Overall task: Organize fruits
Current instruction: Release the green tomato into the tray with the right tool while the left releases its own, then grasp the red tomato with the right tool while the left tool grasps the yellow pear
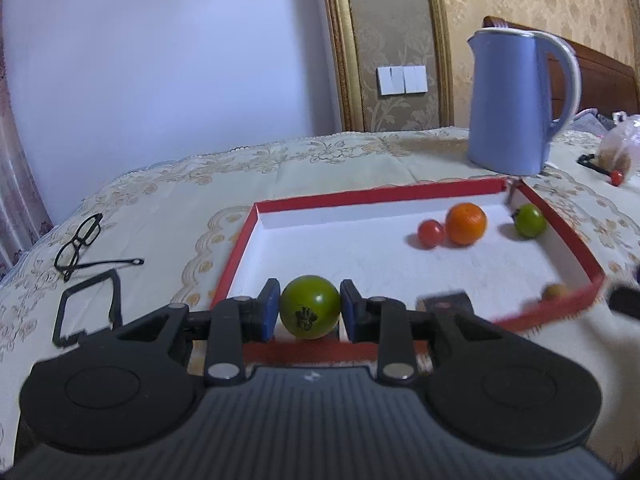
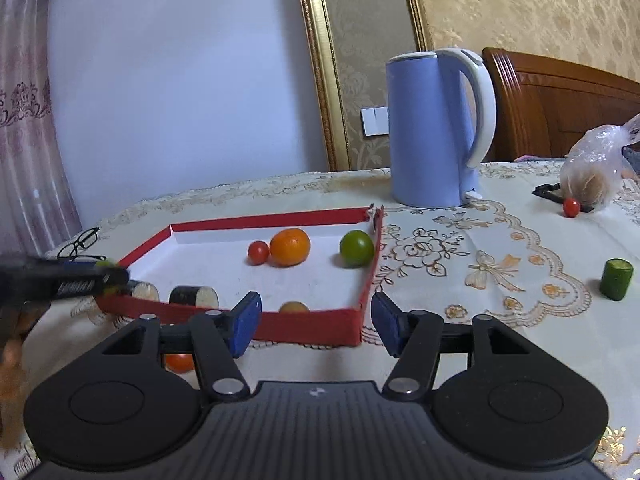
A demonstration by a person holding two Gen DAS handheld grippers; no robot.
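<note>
Left gripper (image 1: 309,310) is clamping a green tomato (image 1: 310,306) between its blue pads, hanging over the near rim of the red tray (image 1: 376,196) — at 6 o'clock of it. Right gripper (image 2: 316,322) is standing spread with nothing between its jaws, at the tray's near right corner. I'm seeing inside the tray an orange (image 1: 466,224), a red cherry tomato (image 1: 431,233) touching it at 9 o'clock, another green tomato (image 1: 530,221) at 3 o'clock — blue kettle (image 1: 516,104) behind.
</note>
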